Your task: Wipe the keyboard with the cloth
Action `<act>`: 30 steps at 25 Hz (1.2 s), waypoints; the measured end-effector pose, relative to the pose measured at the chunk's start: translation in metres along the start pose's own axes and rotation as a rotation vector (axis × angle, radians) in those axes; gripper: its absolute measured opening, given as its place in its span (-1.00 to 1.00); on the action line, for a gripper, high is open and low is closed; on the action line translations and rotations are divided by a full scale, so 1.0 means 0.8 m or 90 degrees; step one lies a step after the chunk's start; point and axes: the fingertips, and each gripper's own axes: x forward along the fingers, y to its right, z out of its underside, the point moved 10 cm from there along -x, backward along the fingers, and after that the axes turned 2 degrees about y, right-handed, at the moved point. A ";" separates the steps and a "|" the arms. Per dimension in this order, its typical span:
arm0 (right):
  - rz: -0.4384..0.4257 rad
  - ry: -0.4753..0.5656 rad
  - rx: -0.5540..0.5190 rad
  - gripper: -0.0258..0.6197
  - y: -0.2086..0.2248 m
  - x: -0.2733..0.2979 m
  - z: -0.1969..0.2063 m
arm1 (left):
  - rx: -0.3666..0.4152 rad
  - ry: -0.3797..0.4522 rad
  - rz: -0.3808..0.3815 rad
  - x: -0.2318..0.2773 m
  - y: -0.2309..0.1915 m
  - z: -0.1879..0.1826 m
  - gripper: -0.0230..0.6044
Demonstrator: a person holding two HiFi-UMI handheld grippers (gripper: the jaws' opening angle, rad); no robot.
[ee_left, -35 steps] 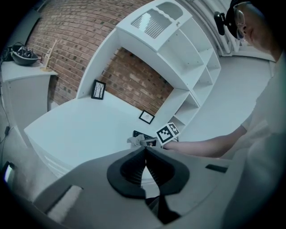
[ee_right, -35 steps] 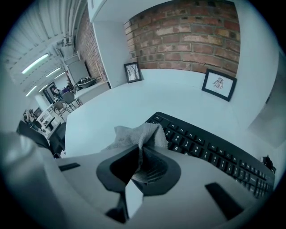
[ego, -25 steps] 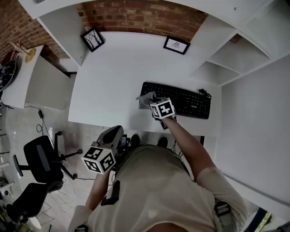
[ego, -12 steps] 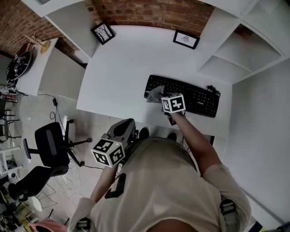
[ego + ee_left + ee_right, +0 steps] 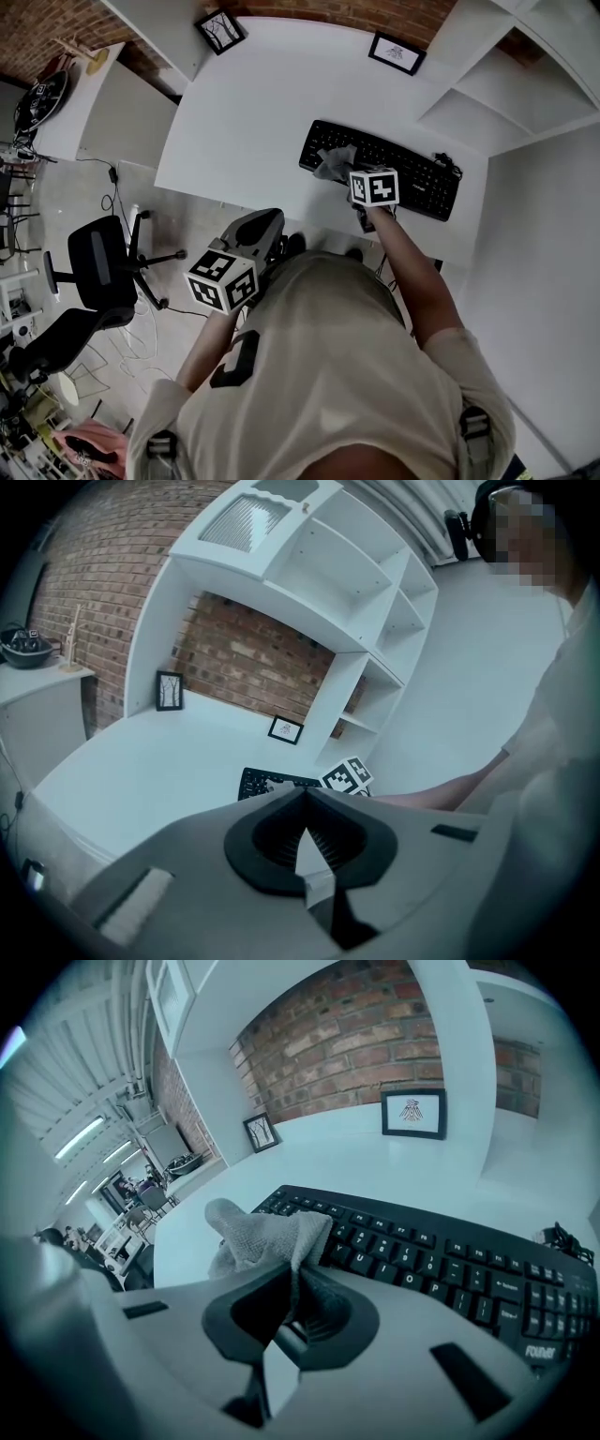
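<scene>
A black keyboard [image 5: 394,171] [image 5: 441,1255] lies on the white desk [image 5: 253,112], near its front right. My right gripper [image 5: 349,173] [image 5: 292,1274] is shut on a grey cloth [image 5: 335,163] [image 5: 267,1237], which bunches out ahead of the jaws over the keyboard's left end. My left gripper [image 5: 251,234] [image 5: 302,799] is held low beside the body, off the desk's front edge, with its jaws shut and nothing between them. In the left gripper view the keyboard [image 5: 272,782] shows small and far, past the jaws.
Two small framed pictures [image 5: 220,28] [image 5: 394,52] stand at the back of the desk by the brick wall. White shelving [image 5: 506,84] rises to the right. A black office chair [image 5: 94,272] is on the floor to the left. A cable [image 5: 567,1239] leaves the keyboard's right end.
The right gripper with the cloth has slid rightward along the keyboard's left part. The head view has shifted, so the desk sits higher in the frame. The left gripper stays low.
</scene>
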 end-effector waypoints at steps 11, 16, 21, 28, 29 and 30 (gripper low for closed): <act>0.067 -0.004 -0.019 -0.87 0.012 -0.025 0.011 | -0.016 0.014 0.004 -0.014 -0.011 0.007 -0.91; 0.091 -0.009 -0.047 -0.87 0.012 -0.032 0.011 | -0.017 0.015 0.016 -0.016 -0.018 0.008 -0.91; 0.119 -0.014 -0.084 -0.87 0.001 -0.031 0.014 | -0.018 0.022 0.007 -0.030 -0.028 0.011 -0.91; 0.144 -0.016 -0.083 -0.87 0.010 -0.039 0.031 | -0.017 0.012 0.015 -0.029 -0.017 0.018 -0.91; 0.146 -0.015 -0.079 -0.87 0.015 -0.041 0.033 | -0.013 0.008 0.020 -0.024 -0.015 0.018 -0.91; 0.149 -0.013 -0.076 -0.87 0.018 -0.044 0.035 | -0.009 0.005 0.024 -0.020 -0.013 0.017 -0.91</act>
